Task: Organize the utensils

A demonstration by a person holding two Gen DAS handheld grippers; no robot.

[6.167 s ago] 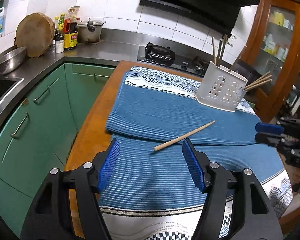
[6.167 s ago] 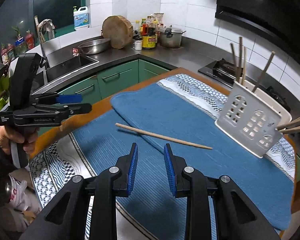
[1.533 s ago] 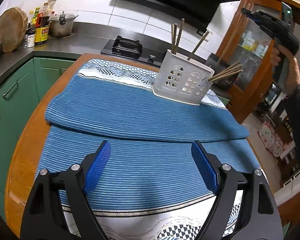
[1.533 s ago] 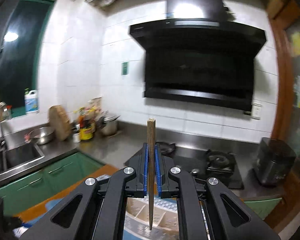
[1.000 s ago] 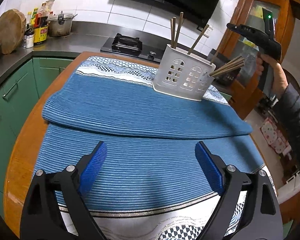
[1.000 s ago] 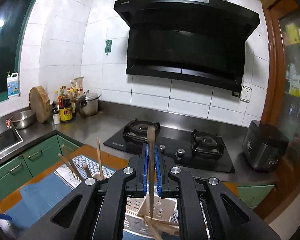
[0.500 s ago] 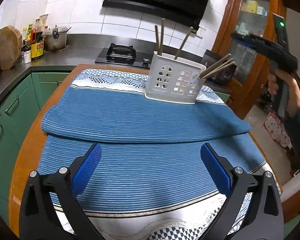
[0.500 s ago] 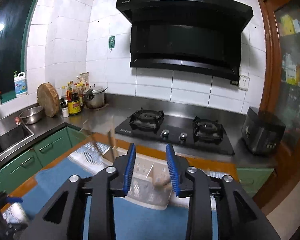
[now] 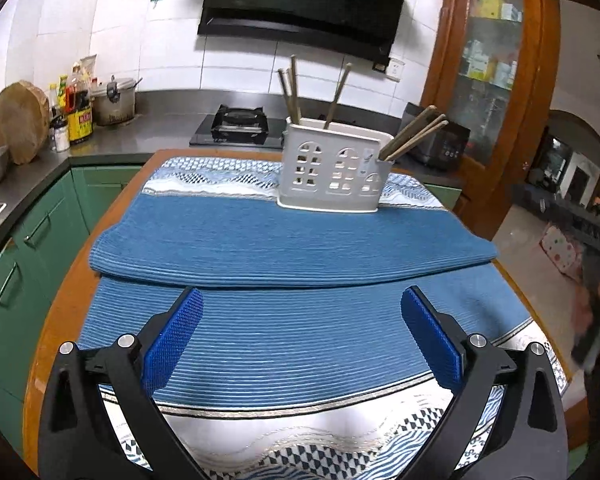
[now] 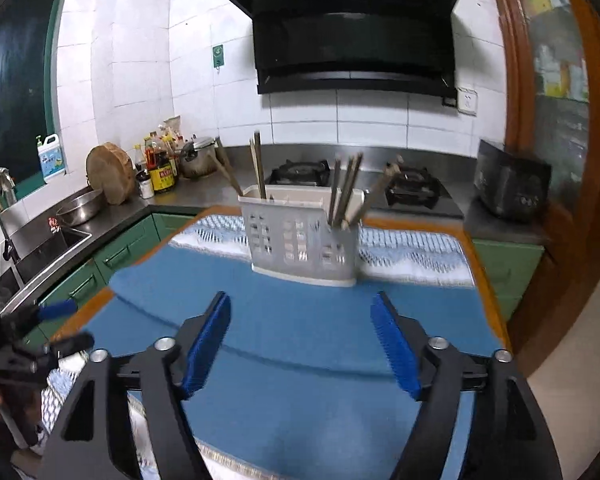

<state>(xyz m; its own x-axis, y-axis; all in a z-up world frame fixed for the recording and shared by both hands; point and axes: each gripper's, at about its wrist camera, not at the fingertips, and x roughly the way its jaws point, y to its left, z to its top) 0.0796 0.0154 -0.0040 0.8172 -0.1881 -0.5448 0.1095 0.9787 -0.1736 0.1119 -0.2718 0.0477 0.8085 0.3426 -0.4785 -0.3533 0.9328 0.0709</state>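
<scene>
A white slotted utensil holder (image 9: 334,172) (image 10: 300,248) stands upright at the far side of the blue cloth (image 9: 280,240) (image 10: 300,340). Several wooden chopsticks (image 9: 294,92) (image 10: 346,188) stick out of its compartments. My left gripper (image 9: 300,294) hovers wide open over the near part of the cloth with nothing between its fingers. It also shows at the left edge of the right wrist view (image 10: 64,324). My right gripper (image 10: 300,300) is in front of the holder and apart from it. Its jaws are opening and nothing is between them. No chopstick lies on the cloth.
The cloth covers a round wooden table (image 9: 66,292). On the left, a steel counter carries a sink (image 10: 48,244), a bowl (image 10: 80,208), a chopping block (image 9: 18,120), bottles and a pot. A gas hob (image 9: 240,120) lies behind the holder. A wooden cabinet (image 9: 496,80) stands on the right.
The right gripper released the chopstick into the holder, then dropped and drew back while its jaws spread. The left gripper widened slightly and pulled back a little.
</scene>
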